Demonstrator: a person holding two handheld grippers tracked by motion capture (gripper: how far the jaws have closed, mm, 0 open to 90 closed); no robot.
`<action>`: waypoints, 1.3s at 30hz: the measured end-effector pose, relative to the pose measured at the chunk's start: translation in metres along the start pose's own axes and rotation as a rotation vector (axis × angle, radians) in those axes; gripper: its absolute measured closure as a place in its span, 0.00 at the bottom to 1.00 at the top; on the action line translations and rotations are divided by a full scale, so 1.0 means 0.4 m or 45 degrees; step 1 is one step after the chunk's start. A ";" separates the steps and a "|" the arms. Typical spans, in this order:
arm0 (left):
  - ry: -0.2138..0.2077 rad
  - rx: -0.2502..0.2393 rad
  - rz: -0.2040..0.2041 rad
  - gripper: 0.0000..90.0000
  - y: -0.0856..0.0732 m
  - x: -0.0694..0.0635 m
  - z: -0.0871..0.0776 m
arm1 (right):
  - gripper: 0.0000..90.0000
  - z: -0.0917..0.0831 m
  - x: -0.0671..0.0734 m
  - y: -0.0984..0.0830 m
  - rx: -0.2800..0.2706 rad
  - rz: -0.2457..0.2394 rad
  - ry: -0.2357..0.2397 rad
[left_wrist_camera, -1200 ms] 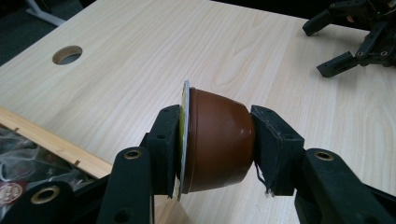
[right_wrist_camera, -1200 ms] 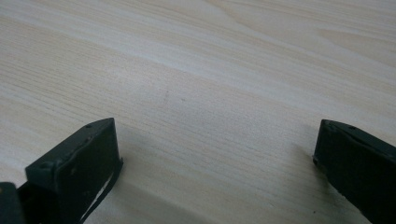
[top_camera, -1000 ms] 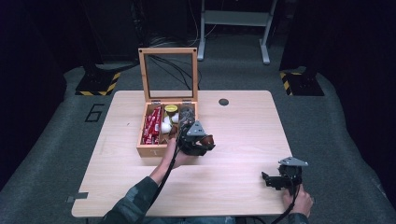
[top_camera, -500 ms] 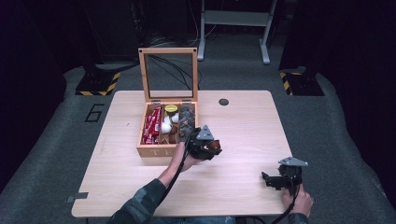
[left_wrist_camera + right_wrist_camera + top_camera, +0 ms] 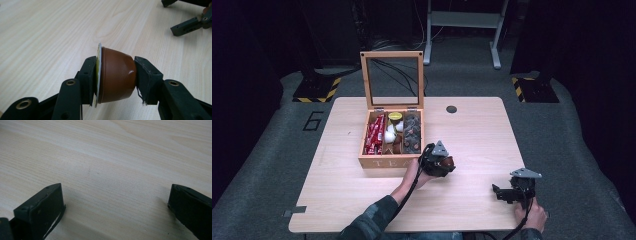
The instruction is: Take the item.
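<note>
Left gripper point(image 5: 446, 164): it is clamping a brown coffee capsule point(image 5: 116, 74) by foil lid and base, just right of the wooden tea box point(image 5: 392, 161), above the table point(image 5: 472, 130).
Right gripper point(image 5: 504, 192): it is resting with jaws wide apart, holding nothing.
Done: one capsule is out.
Left: I judge it is waiting to be set down; more capsules are lying in the box.

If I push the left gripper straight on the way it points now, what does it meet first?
Probably the right gripper, which lies ahead to the right over bare light wooden table. The left gripper is shut on a brown coffee capsule. Depth is unclear, so it might pass beside it.
</note>
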State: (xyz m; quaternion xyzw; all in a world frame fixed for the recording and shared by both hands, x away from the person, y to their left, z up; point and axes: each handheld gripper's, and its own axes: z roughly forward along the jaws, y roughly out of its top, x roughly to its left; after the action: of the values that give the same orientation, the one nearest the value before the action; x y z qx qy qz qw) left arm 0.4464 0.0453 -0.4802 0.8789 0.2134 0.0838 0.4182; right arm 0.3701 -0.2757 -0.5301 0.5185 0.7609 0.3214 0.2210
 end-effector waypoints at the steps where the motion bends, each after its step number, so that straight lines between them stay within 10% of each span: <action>1: 0.001 0.011 -0.002 0.60 -0.002 -0.001 0.006 | 0.00 0.000 0.000 0.000 0.000 0.000 0.000; 26: -0.022 0.077 -0.054 0.54 -0.029 -0.001 0.062 | 0.00 0.000 0.000 0.000 0.001 -0.001 0.000; 39: 0.010 0.038 0.010 0.23 -0.002 -0.038 -0.018 | 0.00 0.000 0.000 0.000 -0.003 -0.001 0.000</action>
State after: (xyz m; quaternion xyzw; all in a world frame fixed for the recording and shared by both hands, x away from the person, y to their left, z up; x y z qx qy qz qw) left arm 0.4304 0.0441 -0.4757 0.8856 0.2126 0.0856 0.4039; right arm 0.3700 -0.2757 -0.5301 0.5179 0.7609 0.3221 0.2215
